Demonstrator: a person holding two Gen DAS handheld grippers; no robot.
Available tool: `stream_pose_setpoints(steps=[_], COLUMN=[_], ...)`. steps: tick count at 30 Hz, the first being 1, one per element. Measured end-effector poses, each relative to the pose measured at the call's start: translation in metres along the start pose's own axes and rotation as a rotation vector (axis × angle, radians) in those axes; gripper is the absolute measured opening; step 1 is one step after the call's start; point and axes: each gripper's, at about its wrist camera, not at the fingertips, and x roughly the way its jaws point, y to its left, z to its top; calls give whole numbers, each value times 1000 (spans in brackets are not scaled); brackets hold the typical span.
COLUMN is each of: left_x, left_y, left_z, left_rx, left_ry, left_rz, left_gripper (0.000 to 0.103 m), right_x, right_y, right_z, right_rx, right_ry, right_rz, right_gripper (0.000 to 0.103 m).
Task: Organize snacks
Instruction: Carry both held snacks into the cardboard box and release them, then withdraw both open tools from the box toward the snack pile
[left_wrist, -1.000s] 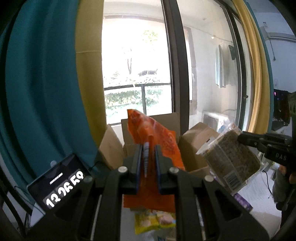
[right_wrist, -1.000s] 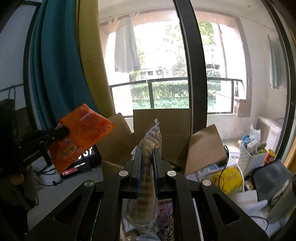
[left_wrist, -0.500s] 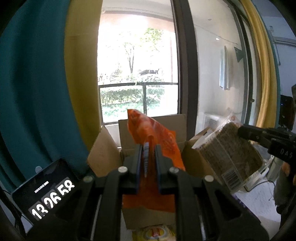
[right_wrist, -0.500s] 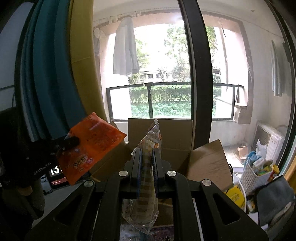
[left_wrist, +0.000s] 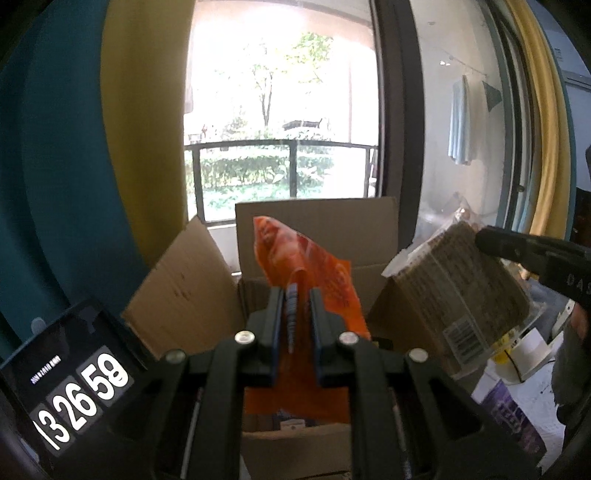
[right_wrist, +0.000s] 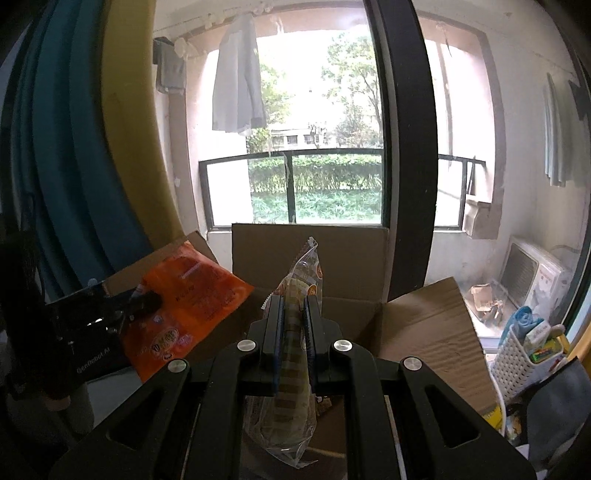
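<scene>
My left gripper (left_wrist: 293, 297) is shut on an orange snack bag (left_wrist: 317, 273), held edge-on above an open cardboard box (left_wrist: 314, 221). From the right wrist view the same orange snack bag (right_wrist: 188, 295) hangs at the left, over the cardboard box's (right_wrist: 310, 247) left flap. My right gripper (right_wrist: 293, 306) is shut on a clear packet of brown wafers (right_wrist: 295, 369), upright over the box. The left wrist view shows that clear packet of brown wafers (left_wrist: 461, 291) flat-on at the right, pinched by the right gripper's fingers (left_wrist: 517, 247).
A clock display (left_wrist: 74, 387) reading digits stands left of the box. A white basket (right_wrist: 524, 354) of small items and a grey cloth (right_wrist: 561, 406) sit at the right. Teal and yellow curtains (left_wrist: 74, 147) hang left; a window with a dark frame (right_wrist: 402, 147) is behind.
Both grippers have moved forward toward the box with their packets, so the box looms larger and lower items on the table slid out of view. Both grips stay the same.
</scene>
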Motion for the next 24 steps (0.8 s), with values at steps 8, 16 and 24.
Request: stream_pose_setpoints(steps=[8,16,24], left_x=[9,-20,-66], left_y=[11,10,-1], left_z=[1,9,10], left_rx=[-51,-80,-79], left_ry=[19,-22,-66], left_rz=[16,3,-15], left_gripper=[64,72,74], right_x=[16,0,-34], right_y=[3,9,18], right_z=[2,3,-1], right_rx=[15,7,-2], right_ry=[40,28,6], right_rz=[-29,-23,-15], right_gripper=[39,40,40])
